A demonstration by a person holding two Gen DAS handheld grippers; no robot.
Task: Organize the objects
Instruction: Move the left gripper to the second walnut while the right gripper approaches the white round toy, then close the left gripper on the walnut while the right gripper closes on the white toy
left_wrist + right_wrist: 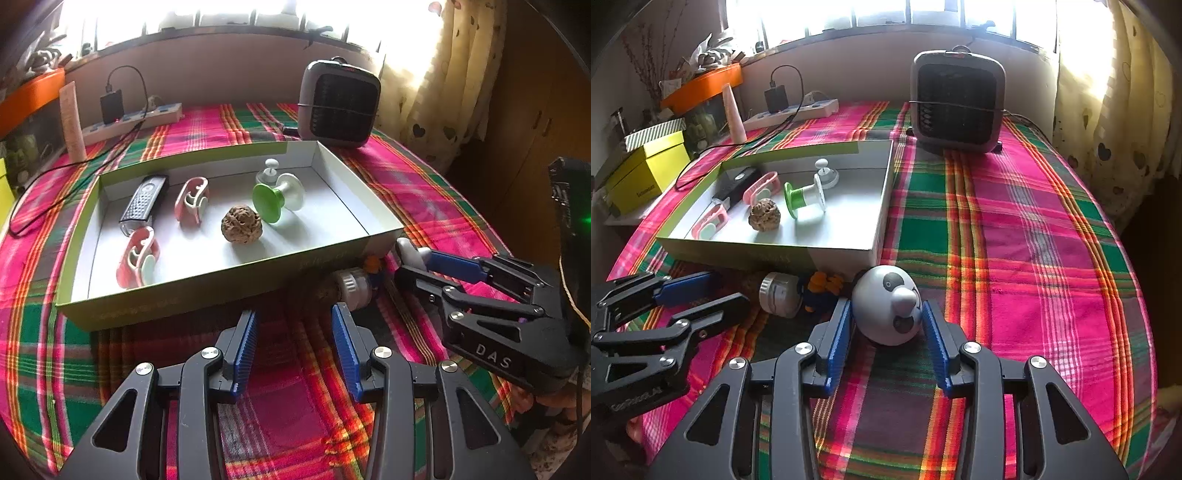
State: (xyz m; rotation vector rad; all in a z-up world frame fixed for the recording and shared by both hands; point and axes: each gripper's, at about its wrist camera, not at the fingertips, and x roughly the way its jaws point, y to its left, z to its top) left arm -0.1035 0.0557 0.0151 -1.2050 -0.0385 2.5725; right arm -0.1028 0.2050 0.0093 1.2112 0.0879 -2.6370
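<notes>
A shallow white box (354, 184) (882, 206) on the plaid cloth holds a walnut (242, 229) (764, 215), a green-and-white spool (277, 195) (805, 195), two pink clips (138, 256), a dark remote (144, 201) and a small white pump top (267, 171). My right gripper (888, 325) (410, 258) has its blue pads against both sides of a white panda-faced egg toy (886, 304) lying on the cloth in front of the box. My left gripper (293, 332) (701, 295) is open and empty, near a small white jar (354, 286) (779, 295) and a blue-orange figure (823, 290).
A grey fan heater (338, 103) (956, 99) stands behind the box. A power strip with a charger (129, 120) and a cable lie at the back left. A yellow box (646, 170) sits off the left edge. Curtains hang at the right.
</notes>
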